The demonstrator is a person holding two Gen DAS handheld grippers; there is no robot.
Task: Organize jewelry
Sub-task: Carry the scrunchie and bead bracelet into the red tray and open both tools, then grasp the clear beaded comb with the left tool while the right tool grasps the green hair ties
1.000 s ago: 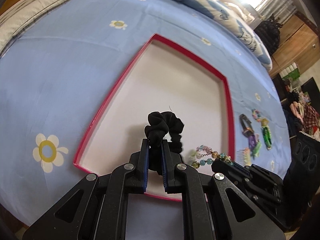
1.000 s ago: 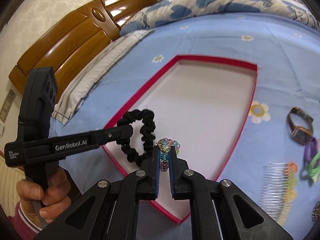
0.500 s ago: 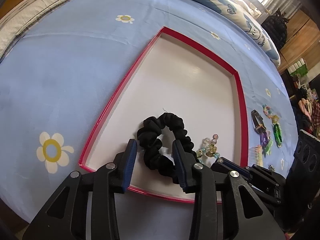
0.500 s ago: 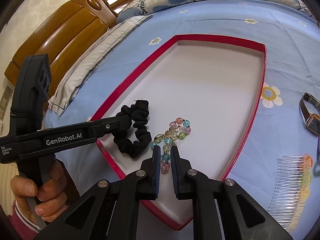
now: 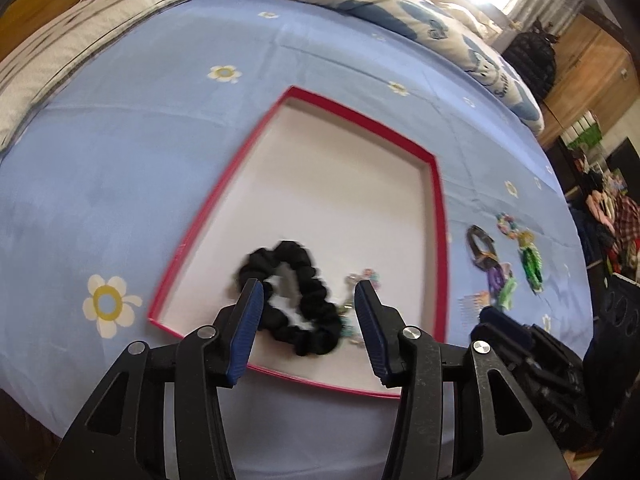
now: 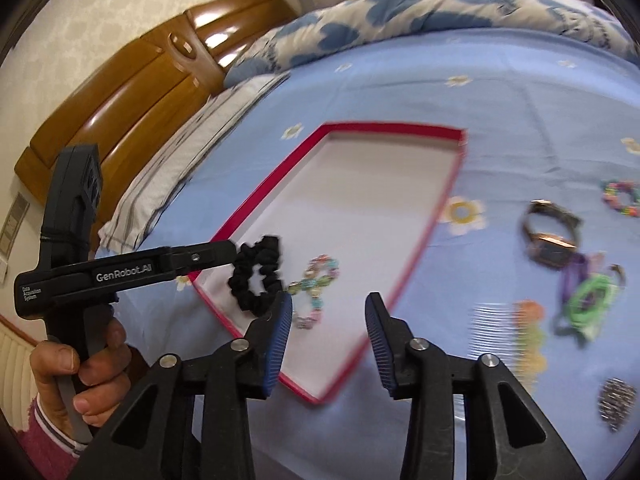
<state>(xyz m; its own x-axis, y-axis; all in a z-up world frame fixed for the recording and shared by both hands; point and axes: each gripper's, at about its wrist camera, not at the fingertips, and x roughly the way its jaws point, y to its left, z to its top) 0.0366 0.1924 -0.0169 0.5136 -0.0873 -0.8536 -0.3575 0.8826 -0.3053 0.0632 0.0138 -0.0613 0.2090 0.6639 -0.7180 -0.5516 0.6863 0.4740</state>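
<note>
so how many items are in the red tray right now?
2. A black scrunchie at the near corner of the tray, and a bead bracelet lying right beside it. Nothing else shows inside.

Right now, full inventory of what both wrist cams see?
tray: 1, red rim and white floor, on the bed
scrunchie: 1, black, in the tray's near corner
bead bracelet: 1, pastel, in the tray beside the scrunchie
watch: 1, dark strap, on the sheet right of the tray
comb: 1, clear, on the sheet
hair ties: green and purple, count unclear, by the watch
bead ring: 1, multicolour, far right
sheet: 1, blue with flowers
headboard: 1, wooden
left gripper: open, above the scrunchie
right gripper: open, empty
hand: 1, holding the left gripper
</note>
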